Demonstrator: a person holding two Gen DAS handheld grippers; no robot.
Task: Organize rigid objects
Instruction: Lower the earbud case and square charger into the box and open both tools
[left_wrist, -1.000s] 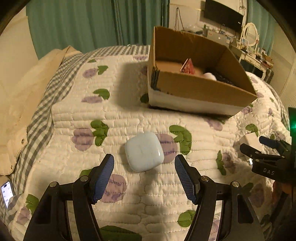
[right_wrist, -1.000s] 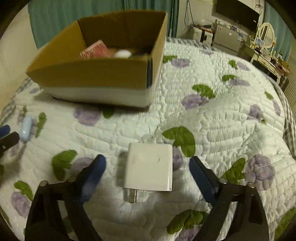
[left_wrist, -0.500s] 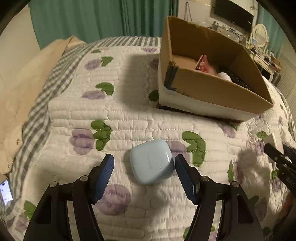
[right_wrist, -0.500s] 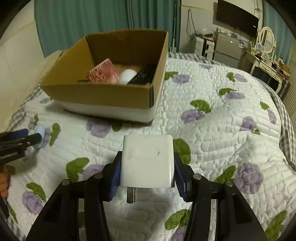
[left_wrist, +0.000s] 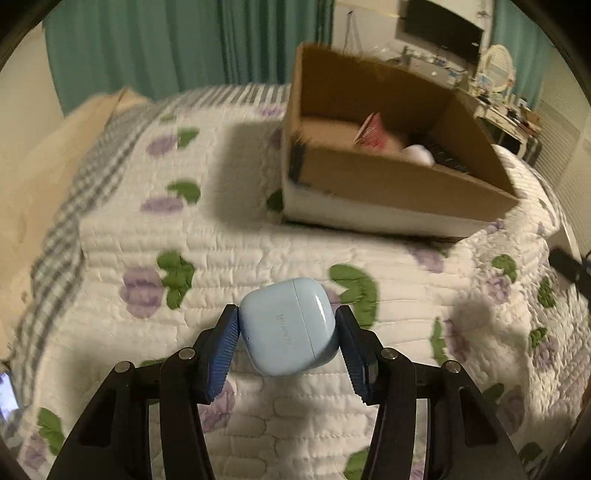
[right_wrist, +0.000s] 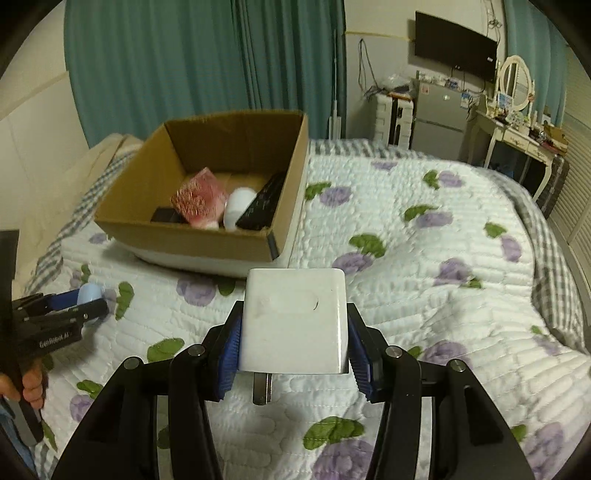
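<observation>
My left gripper (left_wrist: 288, 332) is shut on a light blue earbud case (left_wrist: 290, 326) and holds it above the quilt. My right gripper (right_wrist: 293, 332) is shut on a white plug charger (right_wrist: 295, 319), prongs hanging down, lifted off the bed. An open cardboard box (right_wrist: 192, 240) stands on the bed ahead; it also shows in the left wrist view (left_wrist: 388, 181). Inside it lie a red patterned packet (right_wrist: 199, 199), a white rounded object (right_wrist: 238, 206) and a black remote (right_wrist: 264, 203). The left gripper with the case shows at the left of the right wrist view (right_wrist: 86, 301).
The bed has a white quilt (right_wrist: 406, 258) with purple flowers and green leaves. Teal curtains (right_wrist: 184, 66) hang behind. A small fridge (right_wrist: 439, 114) and a dresser with a mirror (right_wrist: 517, 122) stand at the far right. A beige pillow (left_wrist: 44, 155) lies at the left.
My left gripper closed on the blue earbud case and lifted it. My right gripper closed on the white charger and raised it off the quilt, bringing the box's inside into view.
</observation>
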